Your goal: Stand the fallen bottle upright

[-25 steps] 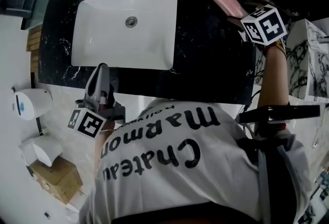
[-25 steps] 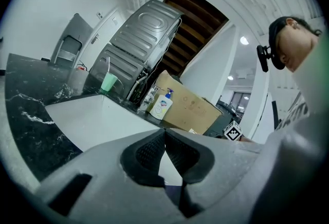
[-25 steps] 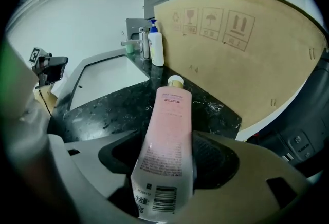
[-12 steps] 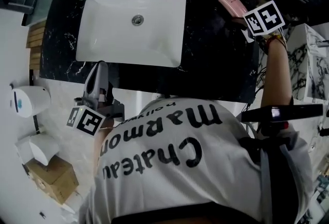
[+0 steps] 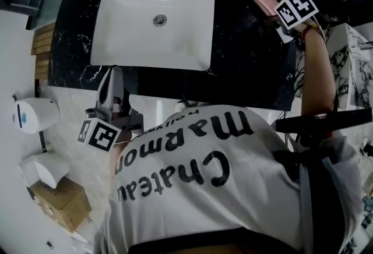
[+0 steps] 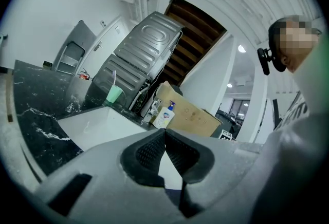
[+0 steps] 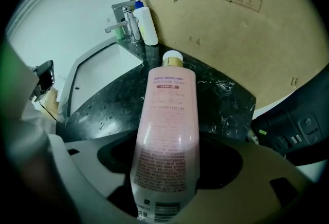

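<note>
On the counter, the bottle lies flat between the fingers of my right gripper, just spread wider (left gripper: fingers pressed together, empty), so it's ungripped and the job's unfinished.

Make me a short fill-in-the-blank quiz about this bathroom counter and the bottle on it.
The pink bottle lies on the ___ marble countertop.
Behind it stands a ___ box.
The pump bottle by the faucet has a ___ pump.
The left gripper has its jaws ___, nothing between them.
Missing words: black; cardboard; blue; shut.
</note>
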### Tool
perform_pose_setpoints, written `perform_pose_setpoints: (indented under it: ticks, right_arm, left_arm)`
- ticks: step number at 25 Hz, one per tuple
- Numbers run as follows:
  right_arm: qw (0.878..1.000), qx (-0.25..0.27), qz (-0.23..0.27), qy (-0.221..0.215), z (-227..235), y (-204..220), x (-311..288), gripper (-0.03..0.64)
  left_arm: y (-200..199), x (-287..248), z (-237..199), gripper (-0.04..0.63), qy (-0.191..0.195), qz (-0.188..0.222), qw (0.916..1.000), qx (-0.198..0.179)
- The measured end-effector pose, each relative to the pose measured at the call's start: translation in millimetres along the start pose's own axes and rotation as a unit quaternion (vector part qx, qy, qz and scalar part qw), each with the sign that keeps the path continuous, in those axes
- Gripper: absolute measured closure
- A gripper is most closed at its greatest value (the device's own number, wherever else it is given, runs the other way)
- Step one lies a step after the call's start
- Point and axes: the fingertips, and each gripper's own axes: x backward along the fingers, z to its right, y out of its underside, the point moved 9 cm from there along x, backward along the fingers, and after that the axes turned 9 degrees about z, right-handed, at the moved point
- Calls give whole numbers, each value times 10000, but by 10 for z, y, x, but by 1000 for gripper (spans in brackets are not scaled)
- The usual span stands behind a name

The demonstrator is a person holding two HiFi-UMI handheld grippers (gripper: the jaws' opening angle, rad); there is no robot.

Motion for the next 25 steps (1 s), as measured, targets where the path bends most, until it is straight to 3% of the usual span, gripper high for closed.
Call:
perform_pose_setpoints:
  ticks: [8,18,25]
  right_arm:
    - [9994,-347,40,18,26,-24,-36,306]
    - [9959,-754,-451,218,33,-139,-98,302]
    - [9982,-552,193,138,22,-115,-99,299]
  left_arm:
    - [-20,21,-59,581,-59,83,9999,45]
    - [5,-20,-32,581,47,60,9999,69]
    - [-9,-39,-81,581,67,119,9998,110]
